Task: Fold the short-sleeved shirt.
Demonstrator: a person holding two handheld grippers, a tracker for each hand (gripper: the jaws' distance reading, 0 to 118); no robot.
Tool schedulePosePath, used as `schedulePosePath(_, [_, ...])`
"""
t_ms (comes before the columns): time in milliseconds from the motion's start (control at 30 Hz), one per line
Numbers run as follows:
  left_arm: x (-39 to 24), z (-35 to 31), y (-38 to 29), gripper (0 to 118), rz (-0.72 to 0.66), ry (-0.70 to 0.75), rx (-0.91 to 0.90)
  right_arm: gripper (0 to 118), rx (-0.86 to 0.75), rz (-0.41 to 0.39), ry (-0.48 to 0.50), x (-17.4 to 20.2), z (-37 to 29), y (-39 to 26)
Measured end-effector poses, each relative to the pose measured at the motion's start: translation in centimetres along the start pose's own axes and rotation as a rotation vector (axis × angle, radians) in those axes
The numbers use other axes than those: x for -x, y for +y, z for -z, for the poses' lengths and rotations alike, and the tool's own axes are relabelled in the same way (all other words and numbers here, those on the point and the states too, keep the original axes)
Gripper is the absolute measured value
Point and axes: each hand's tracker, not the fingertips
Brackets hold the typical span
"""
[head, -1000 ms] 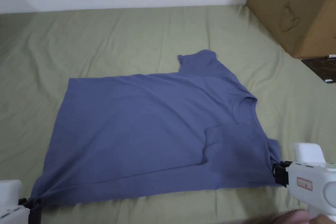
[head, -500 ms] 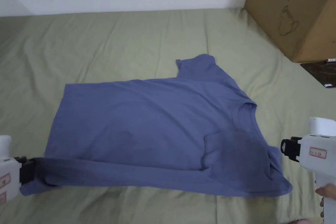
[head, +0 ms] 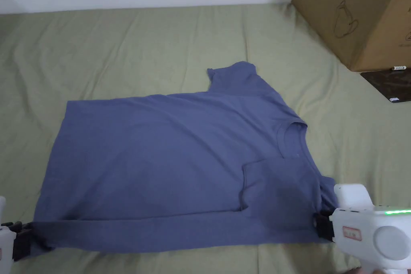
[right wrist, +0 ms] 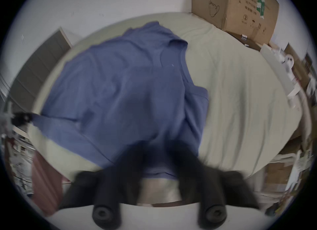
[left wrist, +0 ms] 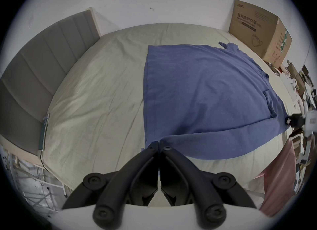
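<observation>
Right tongs blurred; left tongs pinch shirt hem.

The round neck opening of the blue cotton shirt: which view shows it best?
The head view: the neck opening lies sharp and unobstructed. The right gripper view shows it blurred; the left gripper view shows it thin, near the edge.

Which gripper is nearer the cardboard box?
Right. The right gripper sits at the shirt's shoulder end, below the cardboard box; the left gripper holds the far hem corner.
</observation>
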Motion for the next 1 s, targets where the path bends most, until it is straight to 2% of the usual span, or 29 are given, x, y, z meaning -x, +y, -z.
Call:
schedulePosePath(100, [0.7, 0.1, 0.4, 0, -0.012, 0.001, 0.004, 0, -0.011, 0.124, 0.104, -1.2, -0.3, 0.4])
schedulePosePath(167, [0.5, -0.3, 0.2, 0, -0.006, -0.001, 0.005, 0, -0.084, 0.082, 0.055, -1.1, -1.2, 0.9])
schedulePosePath(267, [0.6, -0.1, 0.8, 0, 0.004, -0.001, 0.005, 0, -0.113, 0.062, 0.059, -1.3, -2.5, 2.5])
schedulePosePath(433, [0.8, 0.7, 3.9, 0, 0.015, 0.006, -0.020, 0, -0.186, 0.163, 0.090, -1.7, -3.4, 7.3])
schedulePosePath(567, [1.2, 2.9, 8.2, 0, 0.033, 0.004, -0.041, 0, -0.176, 0.137, 0.044, -1.5, -1.5, 11.4])
schedulePosePath(700, [0.9, 7.2, 11.5, 1, 0.069, 0.009, -0.023, 0, -0.110, 0.148, -0.004, -1.5, 2.9, 13.7])
schedulePosePath(733, [0.7, 8.0, 11.8, 9, 0.077, 0.020, -0.014, 0, -0.107, 0.160, -0.014, -1.3, 3.6, 13.7])
schedulePosePath(767, [0.6, 8.8, 12.2, 35, 0.103, 0.047, 0.002, 16, -0.095, 0.152, -0.012, -1.1, 4.3, 13.7])
schedulePosePath(833, [0.7, 9.6, 12.3, 94, 0.124, 0.095, 0.014, 65, -0.072, 0.134, -0.058, -0.8, 4.8, 13.4])
schedulePosePath(867, [1.1, 9.5, 12.2, 109, 0.112, 0.078, 0.015, 74, -0.072, 0.131, -0.051, -0.8, 4.5, 13.1])
schedulePosePath(967, [1.9, 7.7, 10.9, 104, 0.062, 0.039, -0.008, 73, -0.113, 0.124, -0.015, -0.9, 1.9, 11.6])
schedulePosePath(1000, [2.1, 7.0, 10.3, 99, 0.059, 0.045, 0.003, 69, -0.122, 0.117, -0.022, -0.7, 0.8, 11.0])
